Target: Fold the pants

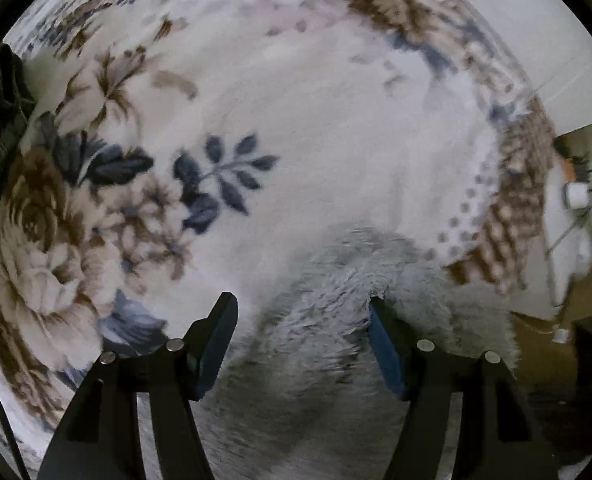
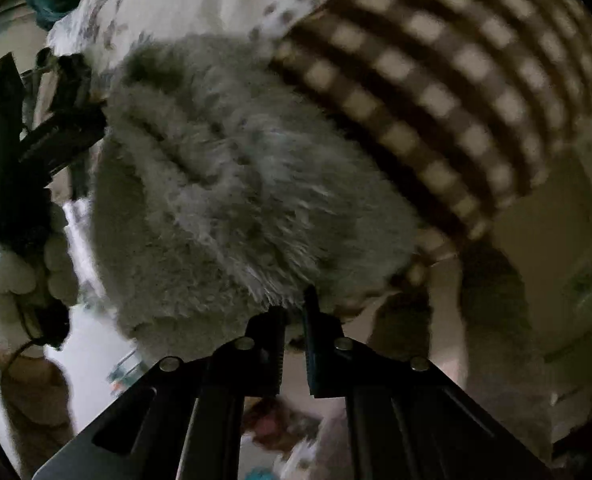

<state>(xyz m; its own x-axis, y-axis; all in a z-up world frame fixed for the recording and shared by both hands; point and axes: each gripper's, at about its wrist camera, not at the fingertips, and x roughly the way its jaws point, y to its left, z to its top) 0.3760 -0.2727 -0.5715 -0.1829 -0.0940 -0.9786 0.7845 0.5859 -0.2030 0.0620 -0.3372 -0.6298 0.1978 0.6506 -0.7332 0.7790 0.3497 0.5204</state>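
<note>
On the white floral fleece blanket (image 1: 296,92) lay the fluffy grey plush pants (image 1: 335,300). The left gripper (image 1: 301,312) gaped wide over them; the right gripper (image 2: 294,300) pinched their edge (a thin bite, likely to slip under tension).

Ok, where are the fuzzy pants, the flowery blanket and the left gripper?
fuzzy pants (image 2: 236,200): right wrist view, middle of fabric.
flowery blanket (image 1: 335,120): left wrist view, plain white part.
left gripper (image 1: 301,314): left wrist view, between open fingers.

Right gripper (image 2: 294,306): jaws were nearly closed, pinching the pants' edge.
Pants (image 2: 232,184): grey, fluffy, bunched on the blanket.
Blanket (image 2: 435,80): brown checked border, white middle.
Left gripper (image 2: 62,128): touched the pants' left edge.
</note>
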